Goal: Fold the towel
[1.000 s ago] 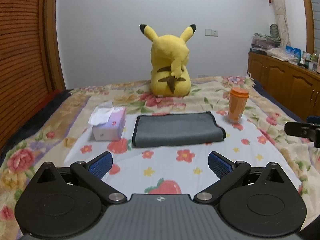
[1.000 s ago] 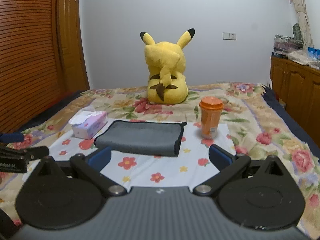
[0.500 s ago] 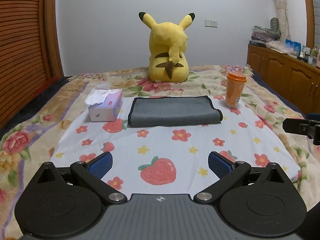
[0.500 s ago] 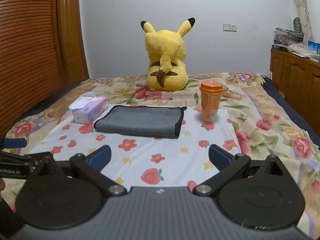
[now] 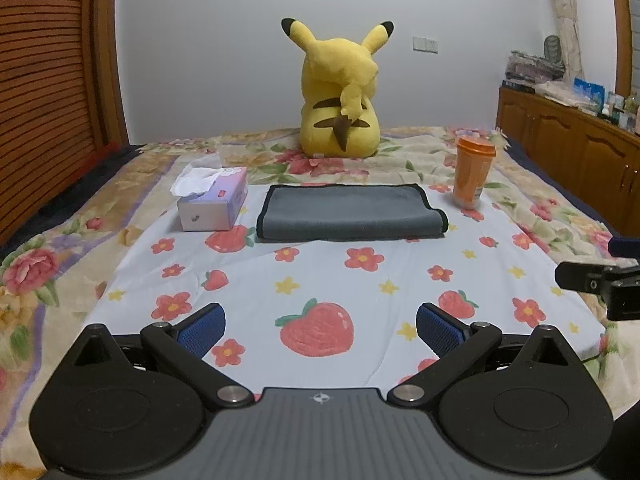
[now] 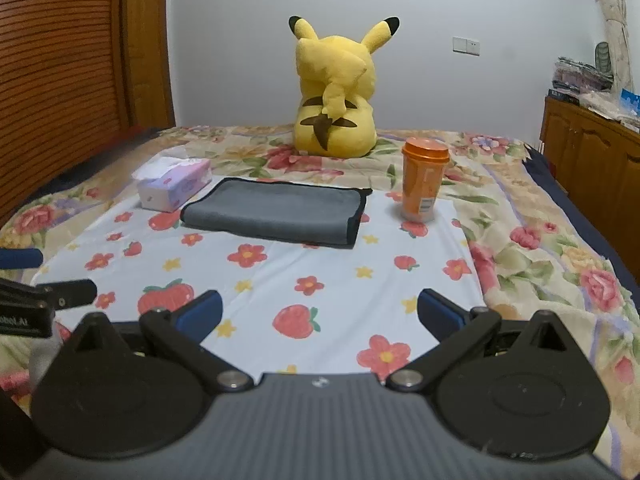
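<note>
Left gripper (image 5: 320, 328): grey ribbed body with a small round emblem at its front edge; two black teardrop-shaped side plates, each with a shallow circular recess and a triangular cut-out; two black link arms on silver pivot screws; fingers (image 5: 202, 330) faced with ribbed blue pads. Right gripper (image 6: 319, 312): same build, with a dustier black finish. White lettering marks the black side of the left gripper seen from the right wrist.

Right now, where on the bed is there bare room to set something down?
The floral sheet lies bare between the towel and the left gripper. Gaps towel to tissue box and towel to cup are narrow. The plush crowds the far side.
</note>
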Demonstrator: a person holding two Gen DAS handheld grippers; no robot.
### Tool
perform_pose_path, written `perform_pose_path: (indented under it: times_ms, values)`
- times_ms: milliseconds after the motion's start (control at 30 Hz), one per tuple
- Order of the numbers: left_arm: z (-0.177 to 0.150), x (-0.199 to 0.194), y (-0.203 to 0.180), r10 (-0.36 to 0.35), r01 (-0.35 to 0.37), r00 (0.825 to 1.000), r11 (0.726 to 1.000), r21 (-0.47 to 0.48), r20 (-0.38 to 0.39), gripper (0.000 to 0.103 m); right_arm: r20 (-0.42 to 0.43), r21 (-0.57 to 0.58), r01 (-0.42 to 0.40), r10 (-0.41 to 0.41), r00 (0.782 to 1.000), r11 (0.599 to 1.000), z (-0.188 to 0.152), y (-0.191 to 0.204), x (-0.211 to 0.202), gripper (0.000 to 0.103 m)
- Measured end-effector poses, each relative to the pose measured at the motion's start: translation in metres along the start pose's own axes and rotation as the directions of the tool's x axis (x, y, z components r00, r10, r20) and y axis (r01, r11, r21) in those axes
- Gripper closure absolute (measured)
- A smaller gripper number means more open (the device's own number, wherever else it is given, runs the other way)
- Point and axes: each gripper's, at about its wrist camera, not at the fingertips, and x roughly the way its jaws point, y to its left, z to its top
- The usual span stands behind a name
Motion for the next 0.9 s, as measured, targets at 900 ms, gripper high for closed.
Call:
perform_pose_path:
  times_ms: [900]
  values:
    - [0.005,-0.02,-0.006,0.008,-0.015,0.987,0.999,0.045,0.158,0.0,0.129,0.042,0.016,-0.021,0.991,0.999,0.001,-0.009,-0.018,0.0]
